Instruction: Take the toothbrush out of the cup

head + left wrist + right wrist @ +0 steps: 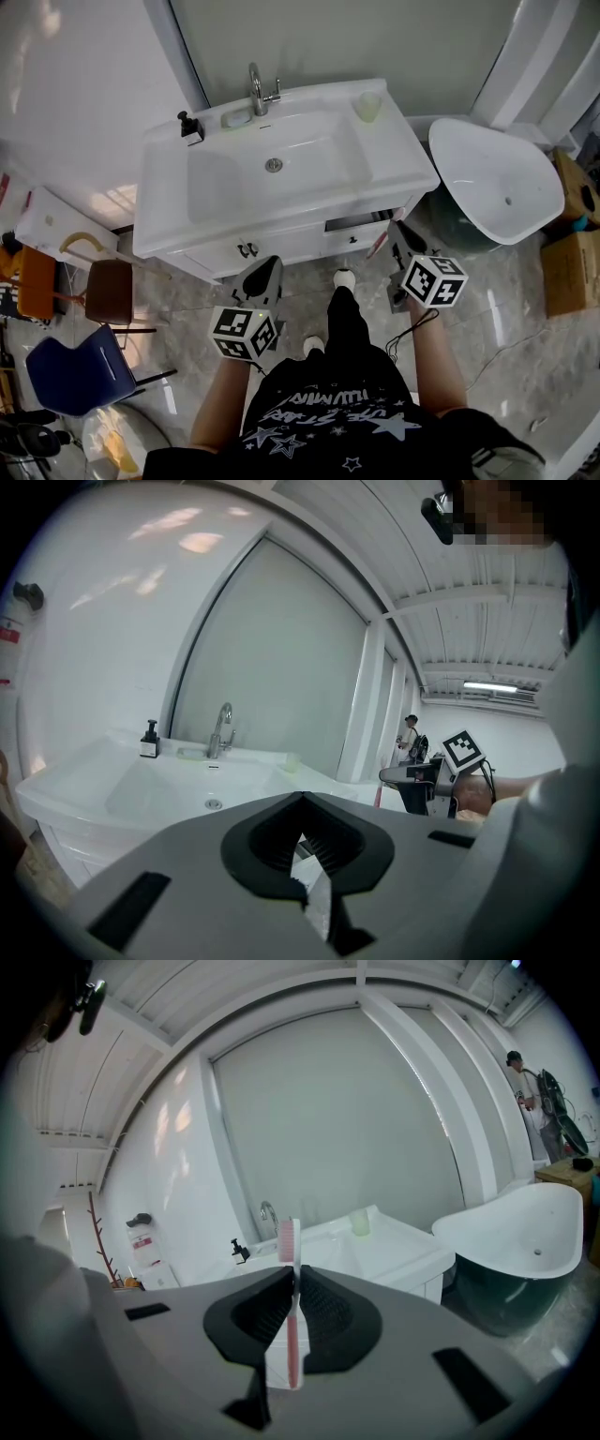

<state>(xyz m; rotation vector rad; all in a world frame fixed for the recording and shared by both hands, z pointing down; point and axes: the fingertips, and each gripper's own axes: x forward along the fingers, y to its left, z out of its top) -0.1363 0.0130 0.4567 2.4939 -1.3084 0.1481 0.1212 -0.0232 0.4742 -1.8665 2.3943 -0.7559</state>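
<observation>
A pale green cup (368, 105) stands on the back right corner of the white washbasin (169, 225); it also shows in the left gripper view as the cup (292, 761) and in the right gripper view as the cup (359, 1222). My right gripper (396, 240) hangs in front of the vanity's right end, well clear of the cup. The right gripper (295, 1283) is shut on a pink toothbrush (287, 1239), which stands upright with its bristle head above the jaws. My left gripper (262, 278) is low in front of the vanity; the left gripper (302, 803) is shut with nothing in it.
A faucet (258, 92) and a black soap bottle (190, 127) stand at the basin's back. A white bathtub (497, 178) is to the right, with cardboard boxes (567, 253) beyond it. A brown chair (108, 291) and a blue chair (75, 366) stand at the left.
</observation>
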